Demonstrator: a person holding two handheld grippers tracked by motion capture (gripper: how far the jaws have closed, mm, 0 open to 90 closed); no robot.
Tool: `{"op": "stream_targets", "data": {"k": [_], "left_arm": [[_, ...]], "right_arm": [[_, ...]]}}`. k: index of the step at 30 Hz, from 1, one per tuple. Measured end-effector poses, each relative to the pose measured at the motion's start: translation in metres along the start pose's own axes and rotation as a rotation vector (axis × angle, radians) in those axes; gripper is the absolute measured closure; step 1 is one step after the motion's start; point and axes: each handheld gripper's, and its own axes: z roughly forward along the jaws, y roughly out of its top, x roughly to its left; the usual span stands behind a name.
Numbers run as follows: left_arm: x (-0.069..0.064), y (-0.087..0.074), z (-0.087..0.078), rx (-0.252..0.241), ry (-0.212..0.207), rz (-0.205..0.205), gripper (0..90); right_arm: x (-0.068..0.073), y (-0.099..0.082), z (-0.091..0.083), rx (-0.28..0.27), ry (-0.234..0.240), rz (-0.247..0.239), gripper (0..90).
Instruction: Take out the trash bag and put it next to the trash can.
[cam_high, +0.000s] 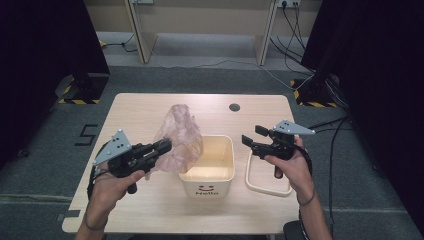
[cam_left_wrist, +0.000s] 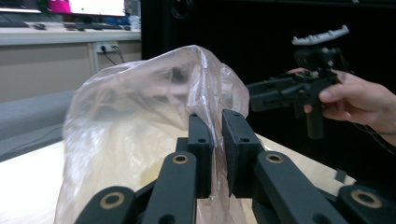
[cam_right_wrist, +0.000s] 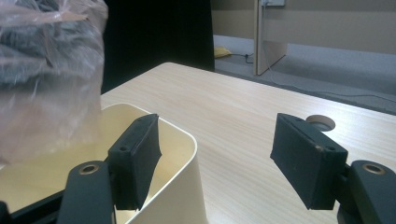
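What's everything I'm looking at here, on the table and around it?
Plastic bag: one, clear pinkish, held up over the left rim of the bin.
Bin: one, cream, open, table centre.
Lid: one, cream, flat on the table right of the bin.
Table: one, light wood, with a round cable hole near its far edge.
Left tool: black, shut on the plastic bag.
Right tool: black, open, holding nothing, above the lid.

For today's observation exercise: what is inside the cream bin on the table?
The cream bin shows a bare pale inner wall and floor. The plastic bag, pinched by the left claw, hangs over its left rim, hiding that corner.
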Motion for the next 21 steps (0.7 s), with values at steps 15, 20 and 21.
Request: {"op": "stream_targets", "data": {"k": [15,20,21], "left_arm": [[0.033,-0.001,-0.028,-0.017,0.117,-0.048,82.5],[0.036,-0.001,-0.033,-0.012,0.122,-0.057,82.5],[0.037,-0.001,-0.035,-0.006,0.123,-0.059,82.5]], "right_arm": [[-0.005,-0.003,0.002,0.015,0.004,0.012,32.3],[-0.007,-0.004,0.000,0.013,-0.004,0.019,32.3],[-0.007,-0.004,0.000,0.014,-0.006,0.020,32.3]]}}
